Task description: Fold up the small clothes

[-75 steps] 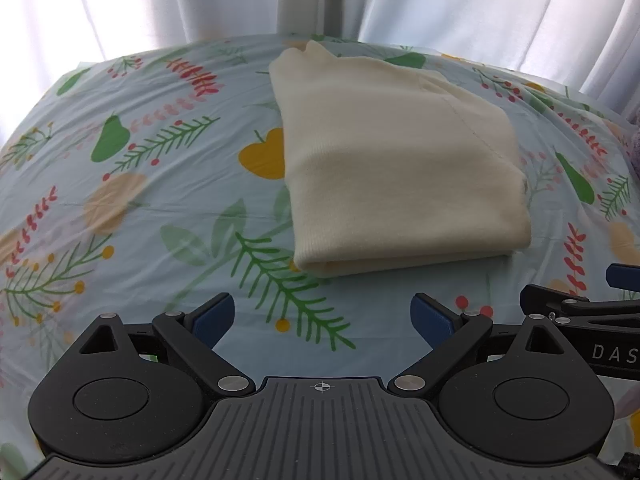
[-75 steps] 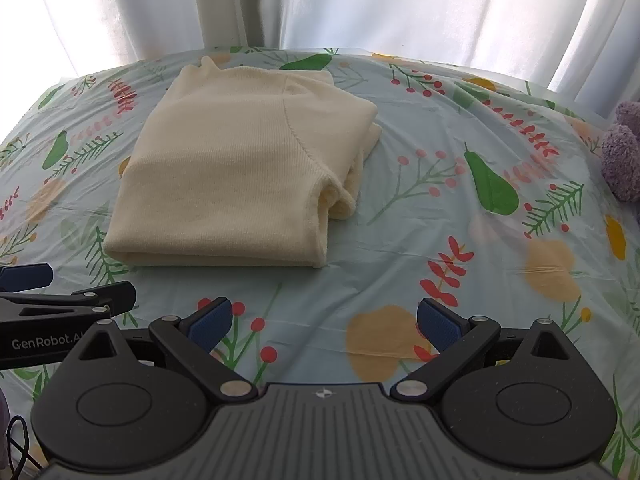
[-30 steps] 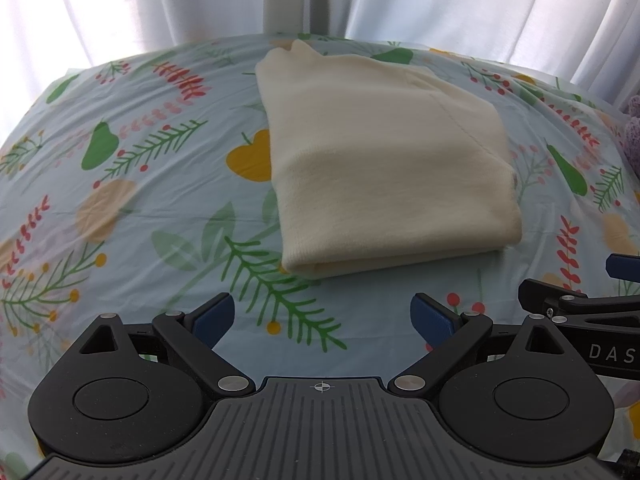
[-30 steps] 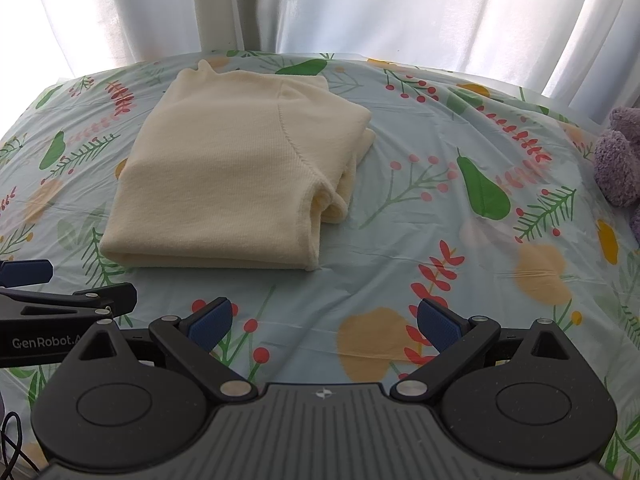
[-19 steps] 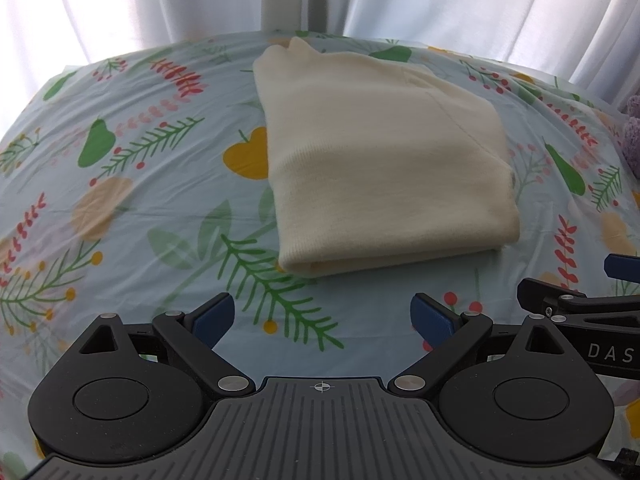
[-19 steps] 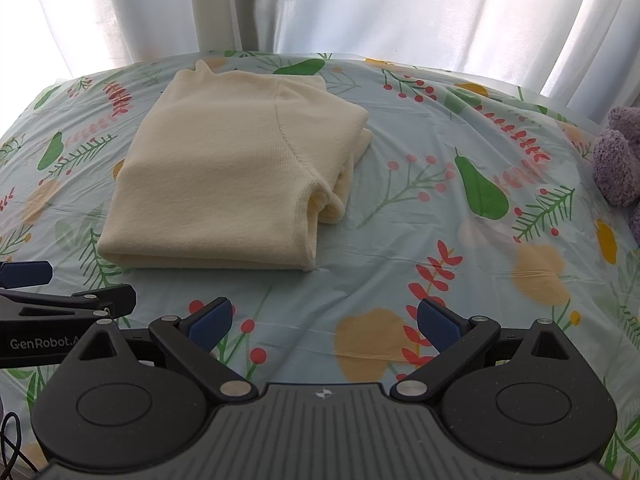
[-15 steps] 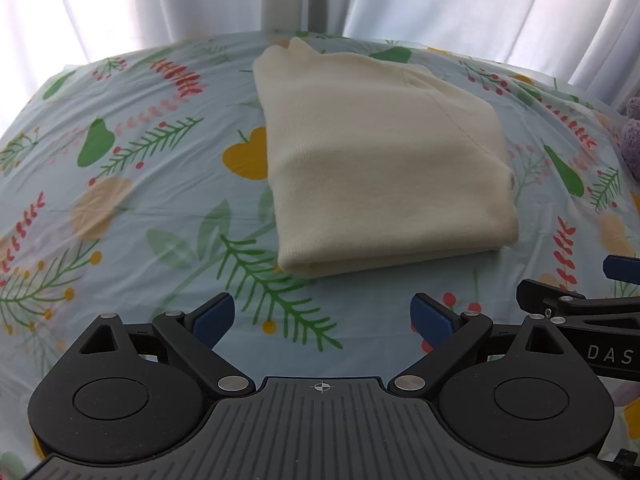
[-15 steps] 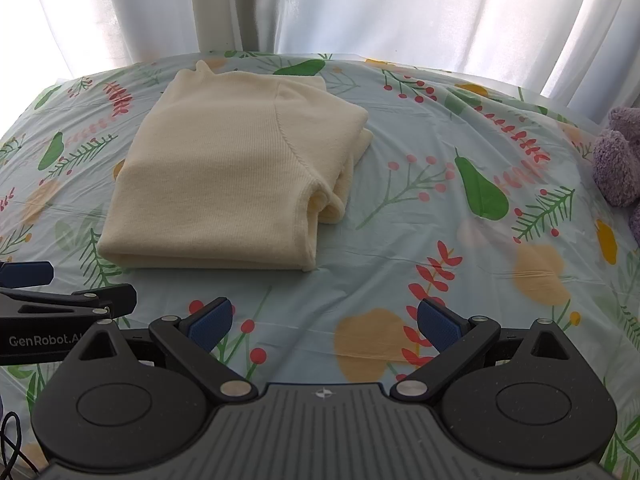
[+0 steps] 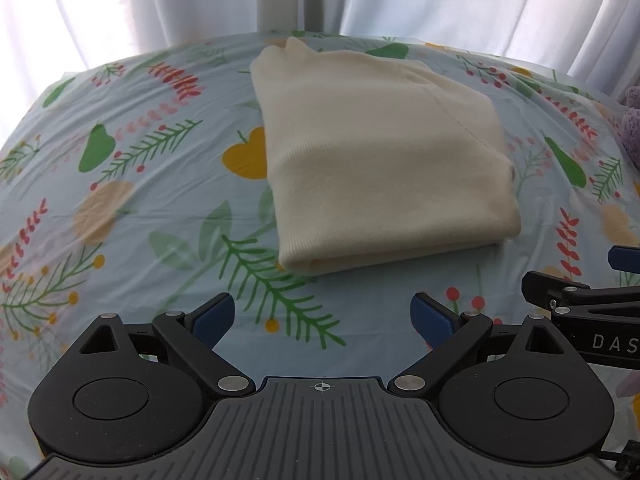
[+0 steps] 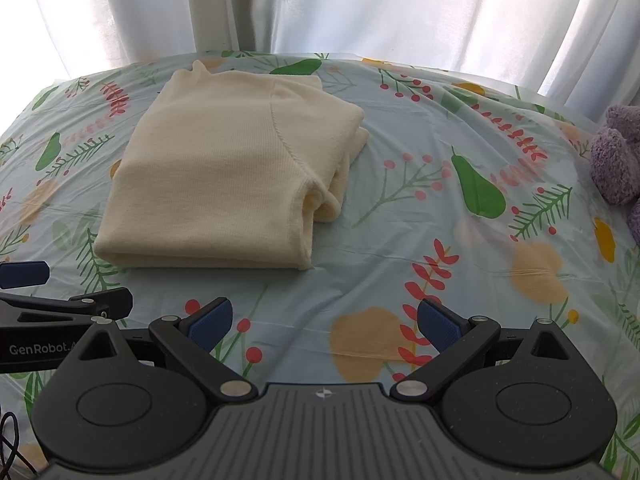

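We look out over a wide surface under a pale blue tablecloth printed with leaves, pears and berries; its far edge curves away just in front of white curtains, and it runs out of view on both sides. Bare cloth lies open to the left of the garment, to its right as far as the purple plush toy at the right border, and in a band between the garment's near edge and our tools.

The cream sweater lies folded into a thick, roughly rectangular stack on the far middle of the cloth. From the left wrist view its near edge is a rounded fold, its left edge runs straight back toward the curtains, and a small point of fabric sticks up at the far left corner. From the right wrist view the right side shows layered, rolled edges with a tucked sleeve peeking out beneath the top layer.

Our left gripper sits low and near, short of the sweater's near edge, blue pads spread wide apart and holding nothing. Our right gripper sits level beside it, off the sweater's near right corner, pads equally wide apart over bare cloth. Each shows at the edge of the other's view.
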Motion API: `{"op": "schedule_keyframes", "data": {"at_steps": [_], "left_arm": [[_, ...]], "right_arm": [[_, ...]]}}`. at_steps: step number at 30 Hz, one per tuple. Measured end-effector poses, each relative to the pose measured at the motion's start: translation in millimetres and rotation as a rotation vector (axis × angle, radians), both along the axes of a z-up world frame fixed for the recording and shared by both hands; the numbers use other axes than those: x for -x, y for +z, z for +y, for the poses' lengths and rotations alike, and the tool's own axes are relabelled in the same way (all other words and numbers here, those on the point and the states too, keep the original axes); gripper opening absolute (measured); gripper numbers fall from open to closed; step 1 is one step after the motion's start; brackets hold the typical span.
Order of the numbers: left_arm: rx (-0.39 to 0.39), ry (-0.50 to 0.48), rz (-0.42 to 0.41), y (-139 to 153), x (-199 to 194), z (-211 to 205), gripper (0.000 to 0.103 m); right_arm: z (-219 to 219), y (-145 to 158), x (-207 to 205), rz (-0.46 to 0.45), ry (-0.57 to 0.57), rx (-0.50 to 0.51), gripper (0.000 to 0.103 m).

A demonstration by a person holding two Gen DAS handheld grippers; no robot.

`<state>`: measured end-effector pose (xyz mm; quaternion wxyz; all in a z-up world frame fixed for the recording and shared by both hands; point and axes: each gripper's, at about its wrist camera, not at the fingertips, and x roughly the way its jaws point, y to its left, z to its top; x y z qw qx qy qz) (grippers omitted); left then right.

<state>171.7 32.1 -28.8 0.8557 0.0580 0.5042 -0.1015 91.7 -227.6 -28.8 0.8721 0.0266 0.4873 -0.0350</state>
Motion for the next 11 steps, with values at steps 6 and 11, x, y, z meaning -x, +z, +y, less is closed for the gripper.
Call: {"op": "schedule_keyframes", "data": {"at_steps": [6,11], "left_arm": [[-0.014,0.000,0.007,-1.1,-0.1,1.1,0.098],[-0.006,-0.002,0.016,-1.1,-0.8,1.8,0.098]], "right_arm": [[0.6,0.5,0.2,-0.002,-0.002,0.000,0.099],[1.4,0.9,0.6,-0.003,-0.006,0.001,0.099]]}}
